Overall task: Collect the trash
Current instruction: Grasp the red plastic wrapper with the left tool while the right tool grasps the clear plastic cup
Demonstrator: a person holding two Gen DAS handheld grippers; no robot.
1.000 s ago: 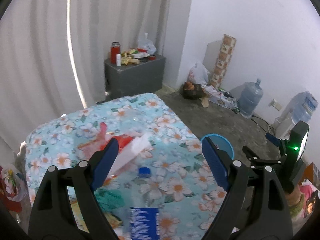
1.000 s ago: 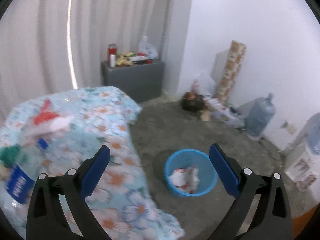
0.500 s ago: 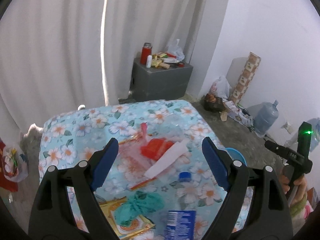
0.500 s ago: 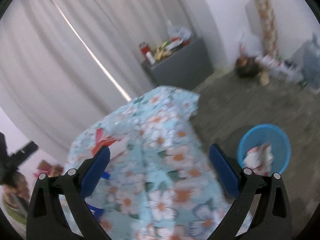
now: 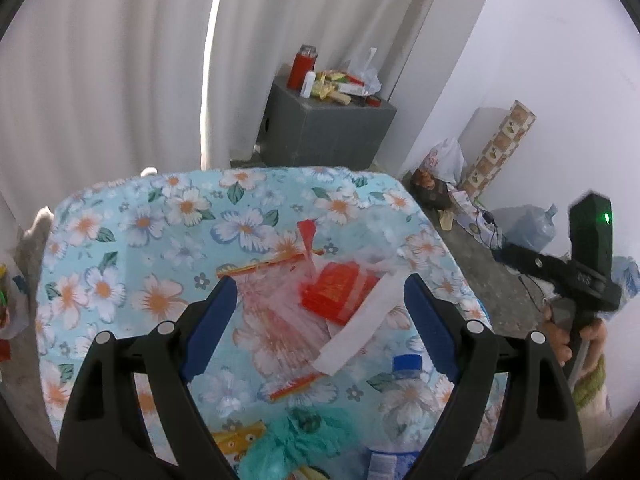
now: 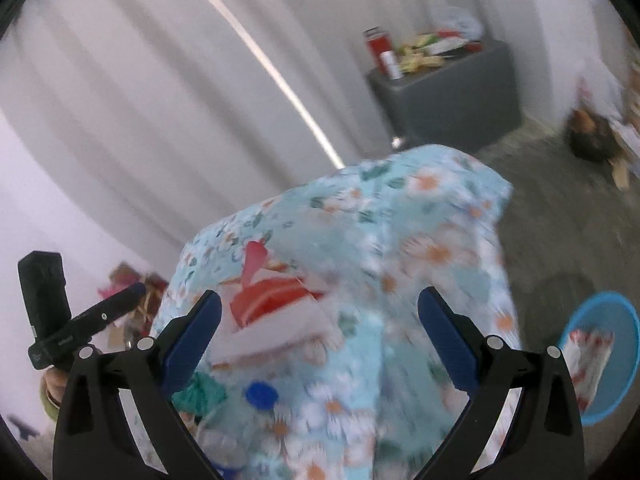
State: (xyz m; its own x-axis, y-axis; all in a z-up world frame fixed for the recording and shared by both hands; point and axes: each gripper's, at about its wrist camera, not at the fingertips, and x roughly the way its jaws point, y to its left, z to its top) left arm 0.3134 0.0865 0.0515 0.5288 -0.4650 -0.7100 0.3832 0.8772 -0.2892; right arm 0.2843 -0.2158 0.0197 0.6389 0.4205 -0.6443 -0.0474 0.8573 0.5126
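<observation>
Left gripper (image 5: 316, 316) and right gripper (image 6: 320, 336), both with jaws spread wide and holding nothing, hover above the worktop (image 5: 168, 216) with its floral cloth. We see the trash lying there: a red packet (image 5: 340, 292) on a clear plastic bag (image 5: 272, 312), a white paper strip (image 5: 360, 328) across it, a blue-capped bottle (image 5: 406, 364) and a teal crumple (image 5: 296, 440) nearer us. The blue bin (image 6: 600, 352) stands on the floor beside the worktop, some waste already inside. We judge the red packet the likely next target: descend squarely, straddle packet and strip, and close firmly on the thin film.
</observation>
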